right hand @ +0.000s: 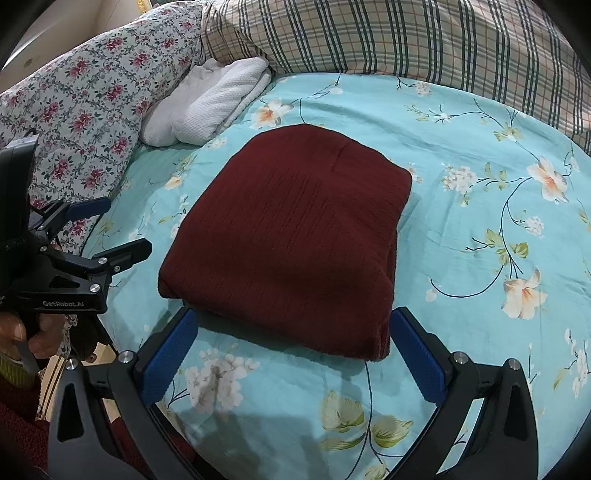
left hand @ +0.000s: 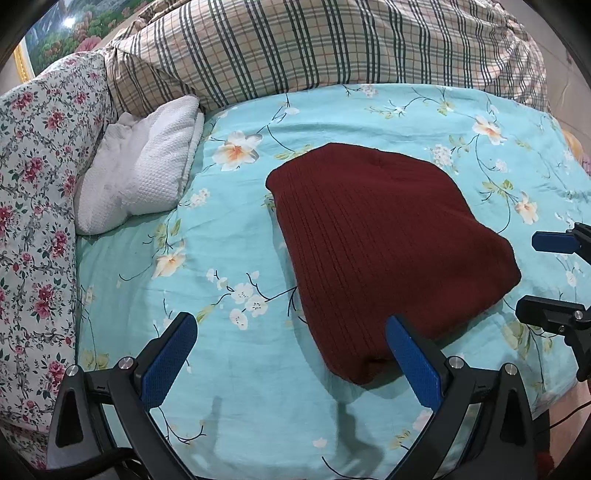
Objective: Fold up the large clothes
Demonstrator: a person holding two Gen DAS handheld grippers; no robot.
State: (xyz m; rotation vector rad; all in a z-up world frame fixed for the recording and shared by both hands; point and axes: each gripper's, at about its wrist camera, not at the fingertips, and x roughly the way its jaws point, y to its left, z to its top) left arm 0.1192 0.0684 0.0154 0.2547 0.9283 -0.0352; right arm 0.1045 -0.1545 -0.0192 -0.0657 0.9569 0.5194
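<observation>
On a floral bed (right hand: 461,122), a folded maroon sweater (right hand: 295,236) lies mid-sheet, bare sheet around it; left tongs (left hand: 291,354) and right tongs (right hand: 295,350) gape empty at its near edge.

From my left wrist view, my right tongs (left hand: 546,275) are cut off by the right edge, so I see only their finger ends. The near corner of the folded maroon garment (left hand: 384,240) is hidden behind one blue pad (left hand: 413,362). The picture (left hand: 74,29) on the wall is clipped by the lens rim. In the right wrist view, the hand (right hand: 40,334) holding my left tongs (right hand: 123,227) runs off the left edge, and the plaid bedding (right hand: 406,37) runs past the top.
</observation>
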